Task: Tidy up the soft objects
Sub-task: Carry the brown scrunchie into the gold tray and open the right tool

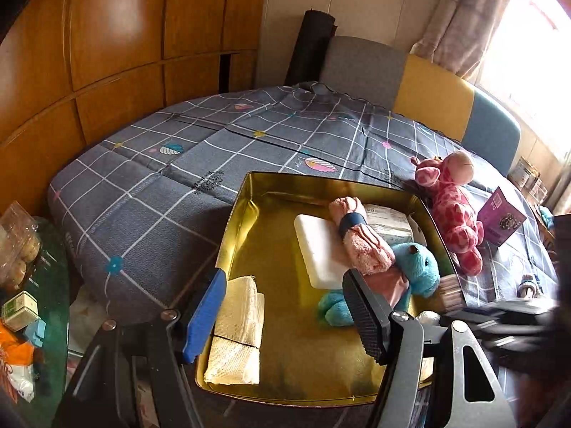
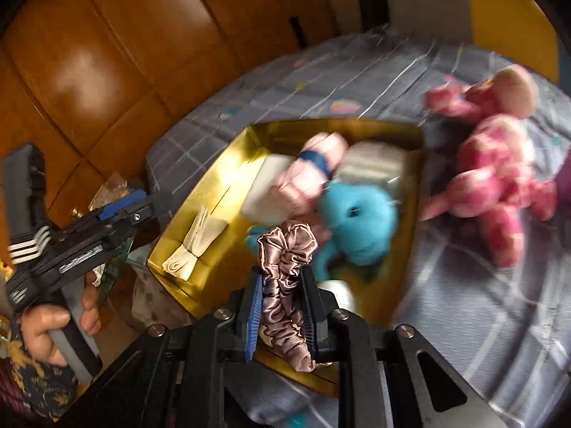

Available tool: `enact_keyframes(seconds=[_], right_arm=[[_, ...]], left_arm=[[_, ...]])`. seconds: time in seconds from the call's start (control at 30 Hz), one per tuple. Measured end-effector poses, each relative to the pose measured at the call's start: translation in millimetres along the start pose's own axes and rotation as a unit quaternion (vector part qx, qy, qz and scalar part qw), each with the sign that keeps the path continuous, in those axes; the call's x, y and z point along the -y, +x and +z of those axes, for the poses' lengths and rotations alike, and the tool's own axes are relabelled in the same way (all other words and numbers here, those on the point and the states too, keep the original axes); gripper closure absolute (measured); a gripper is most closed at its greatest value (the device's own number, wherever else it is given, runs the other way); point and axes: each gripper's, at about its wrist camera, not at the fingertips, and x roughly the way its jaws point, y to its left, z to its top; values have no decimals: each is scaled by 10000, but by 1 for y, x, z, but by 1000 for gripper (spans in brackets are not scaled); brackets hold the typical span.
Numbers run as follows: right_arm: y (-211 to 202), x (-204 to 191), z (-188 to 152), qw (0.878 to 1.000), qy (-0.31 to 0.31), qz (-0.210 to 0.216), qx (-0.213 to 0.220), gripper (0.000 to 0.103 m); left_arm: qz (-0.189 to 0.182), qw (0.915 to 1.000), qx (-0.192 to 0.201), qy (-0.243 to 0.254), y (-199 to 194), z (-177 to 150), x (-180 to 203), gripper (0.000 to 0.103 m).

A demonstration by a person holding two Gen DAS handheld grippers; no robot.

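Bed (image 1: 150,192) with grey checked cover fills the scene, wood panelling (image 1: 107,35) behind it on the left; gold tray (image 1: 246,214) sits on the near part of the cover, open side up.

Inside the tray: white foam block (image 1: 317,249) near the middle; rolled pink towel (image 1: 360,239) with a dark blue band lies across the block, its near end against the blue plush toy (image 1: 417,264) at the tray's right wall; folded cream gauze cloths (image 1: 239,324) lie along the near left wall; a pale packet (image 1: 389,224) lies at the far right, partly under the towel.

Pink giraffe plush (image 1: 453,210) lies on the cover just outside the tray's right wall; purple box (image 1: 501,219) just right of it.

Left gripper (image 1: 289,317) hovers over the tray's near part, jaws apart, nothing between them; a hand (image 2: 53,324) holds its handle in the right wrist view.

Right gripper (image 2: 282,306) is clamped on a mauve satin scrunchie (image 2: 285,285), which sticks up past the fingertips, over the tray's near edge; this view is motion-blurred.
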Motion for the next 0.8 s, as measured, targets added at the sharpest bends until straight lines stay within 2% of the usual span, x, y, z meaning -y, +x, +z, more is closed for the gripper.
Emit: enact_keyframes(seconds=[0.13, 0.27, 0.37, 0.57, 0.8], right_arm=[[59, -18, 4, 9987, 20, 42, -505, 79], [87, -15, -2, 9973, 234, 2, -699, 71], [85, -15, -4, 9976, 247, 18, -652, 62], [62, -14, -9, 9990, 268, -105, -350, 62], [21, -13, -15, 9979, 213, -570, 211, 62]], left_arm=[[-69, 9999, -93, 81, 4, -5, 6, 35], [-74, 9997, -132, 175, 8, -7, 13, 35], [-88, 9996, -174, 212, 9, -10, 17, 35], [-70, 9995, -54, 311, 3, -10, 23, 35], [-138, 9990, 17, 417, -4, -10, 32, 35]])
